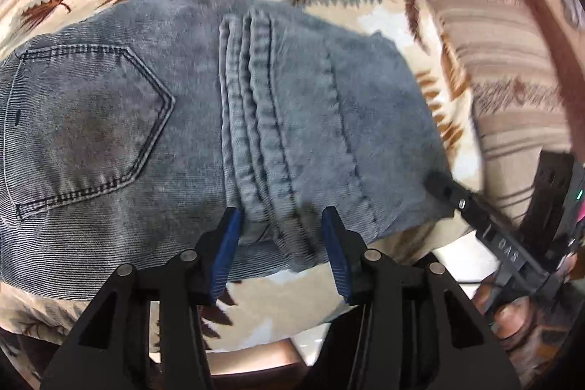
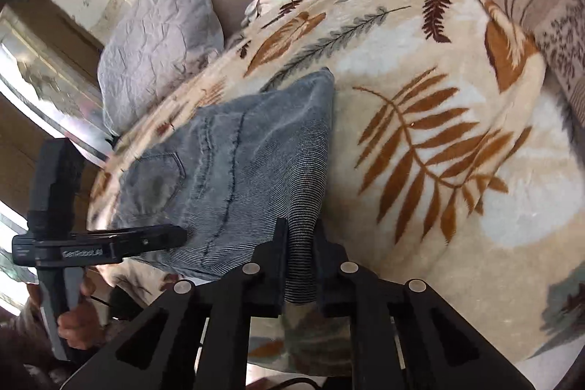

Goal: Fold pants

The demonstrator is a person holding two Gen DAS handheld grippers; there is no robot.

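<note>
- Denim here: the pants (image 1: 204,119) lie folded into a thick bundle on the leaf-print blanket (image 2: 420,141), near the bed's front edge, back pocket (image 1: 91,119) facing up.
- Your right gripper (image 2: 299,262) is clenched on the bundle's near corner, a stack of layers pinched between its jaws.
- Your left gripper (image 1: 281,236) is released, blue pads (image 1: 226,243) spread either side of the ridged seams at the near edge, not squeezing.
- Expect weight: several layers of jeans, floppy yet bulky, likely to sag from one corner.
- Take the left hold on that thick seam bundle; stitched ridges should resist slipping.
- Grey pillow (image 2: 161,35) sits well apart, toward the far side.
</note>
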